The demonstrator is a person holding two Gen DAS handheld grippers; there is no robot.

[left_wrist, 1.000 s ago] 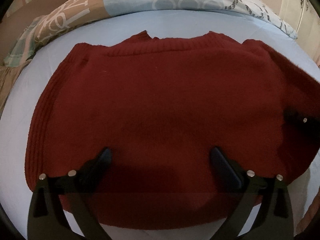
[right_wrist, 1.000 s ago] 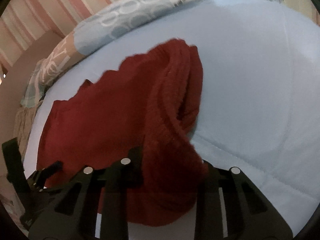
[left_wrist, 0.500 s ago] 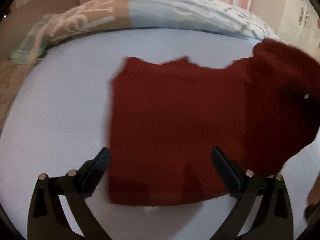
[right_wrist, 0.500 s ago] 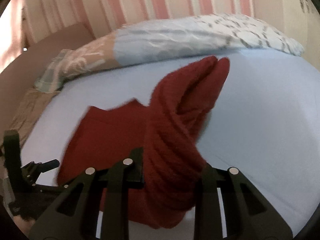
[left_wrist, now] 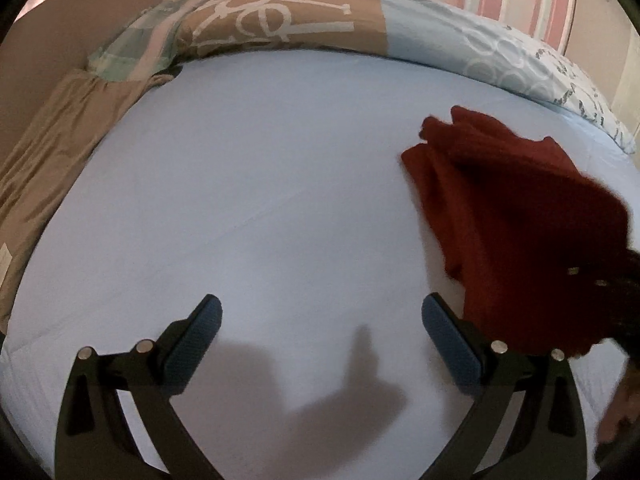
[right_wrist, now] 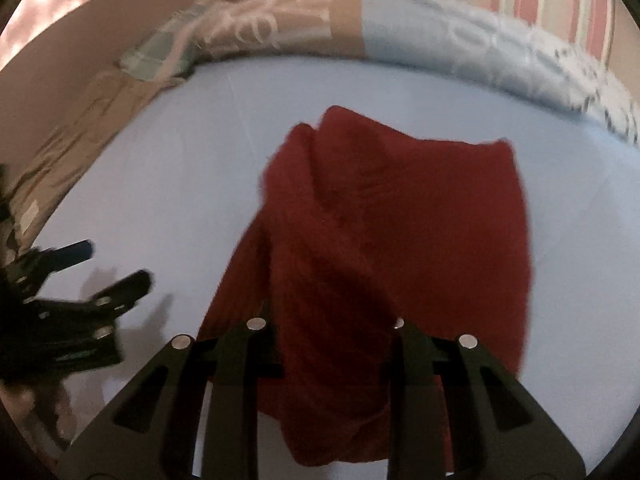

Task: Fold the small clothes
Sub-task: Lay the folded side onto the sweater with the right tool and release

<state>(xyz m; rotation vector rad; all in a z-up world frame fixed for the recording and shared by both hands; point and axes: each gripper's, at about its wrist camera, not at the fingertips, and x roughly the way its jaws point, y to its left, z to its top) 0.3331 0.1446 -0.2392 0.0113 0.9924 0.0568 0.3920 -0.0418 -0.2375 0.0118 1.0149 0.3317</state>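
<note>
Your right gripper (right_wrist: 328, 320) is clenched on a bunched fold of the red sweater (right_wrist: 392, 220), and the garment trails away from those fingers toward the far side of the bed (right_wrist: 180, 184), partly lifted near the grip and partly lying on the pale blue sheet. Its long axis runs roughly along the line your right gripper points. From your left gripper (left_wrist: 320, 328) the sweater (left_wrist: 520, 224) lies off to the right, just past the right-hand finger; that gripper is released, spread wide over bare sheet, holding nothing. So the right hand has the cloth and the left is the free one, apart from it. What you cannot make out: the pinched edge is buried between the right fingers, the sleeves and hem are lost in the folds, and the right wrist view is blurred.
</note>
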